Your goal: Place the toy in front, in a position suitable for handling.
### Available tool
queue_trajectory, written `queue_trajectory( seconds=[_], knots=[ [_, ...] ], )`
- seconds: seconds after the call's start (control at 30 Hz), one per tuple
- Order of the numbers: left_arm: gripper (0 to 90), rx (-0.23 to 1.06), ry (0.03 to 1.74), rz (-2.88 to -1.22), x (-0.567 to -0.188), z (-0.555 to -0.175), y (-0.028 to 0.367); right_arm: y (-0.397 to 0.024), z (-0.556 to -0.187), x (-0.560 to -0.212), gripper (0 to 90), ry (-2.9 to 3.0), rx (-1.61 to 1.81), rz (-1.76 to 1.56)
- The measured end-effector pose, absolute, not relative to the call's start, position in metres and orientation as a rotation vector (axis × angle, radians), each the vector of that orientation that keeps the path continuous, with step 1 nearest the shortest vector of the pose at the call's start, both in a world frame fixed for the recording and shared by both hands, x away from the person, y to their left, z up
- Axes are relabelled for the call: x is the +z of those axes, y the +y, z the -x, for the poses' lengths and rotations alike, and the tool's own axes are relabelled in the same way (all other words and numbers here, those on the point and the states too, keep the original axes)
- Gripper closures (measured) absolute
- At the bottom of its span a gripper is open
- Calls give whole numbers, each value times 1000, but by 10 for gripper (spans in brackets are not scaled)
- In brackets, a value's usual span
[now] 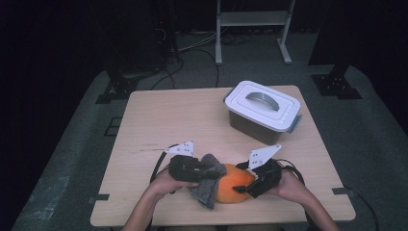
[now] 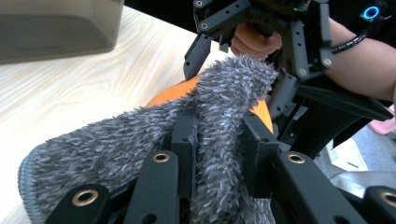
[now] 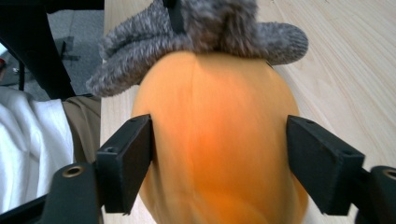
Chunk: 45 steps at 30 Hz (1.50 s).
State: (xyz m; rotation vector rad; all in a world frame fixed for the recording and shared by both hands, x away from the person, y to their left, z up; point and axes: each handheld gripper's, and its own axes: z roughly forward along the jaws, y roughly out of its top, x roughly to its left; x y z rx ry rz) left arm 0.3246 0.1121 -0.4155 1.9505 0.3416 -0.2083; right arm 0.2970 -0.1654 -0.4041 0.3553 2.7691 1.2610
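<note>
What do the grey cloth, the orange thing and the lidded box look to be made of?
Cloth: soft fleece or microfibre, judging by the long fuzzy pile and stitched edge.
Orange thing: smooth and matt, with a faint seam line; could be a fake fruit in foam or plastic, hard to tell.
Box: plastic by the look, a tinted see-through body under a glossy white lid with a grey handle.

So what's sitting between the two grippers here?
In the high view, an orange fruit with a grey fuzzy cloth draped against it lies between the left gripper and the right gripper.
</note>
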Motion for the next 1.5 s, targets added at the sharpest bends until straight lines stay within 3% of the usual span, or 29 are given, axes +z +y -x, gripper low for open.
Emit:
queue_trajectory(
  seconds=[0.23,0.43,0.57,0.97,1.5],
  knots=[
    [699,-214,343,-1954,-417,-325,111,-148,-296,-404,190,2782,1199,-380],
    [699,-203,358,-1941,-415,-328,117,-152,-299,-407,430,2773,1215,-336],
    [699,-185,360,-1927,-409,-329,125,-154,-301,-405,494,2758,1271,-302],
    [699,-157,346,-1943,-404,-327,128,-131,-311,-405,496,2777,1321,-144],
    [695,-182,385,-1937,-416,-332,134,-177,-322,-419,420,2765,1426,-260]
  ],
)
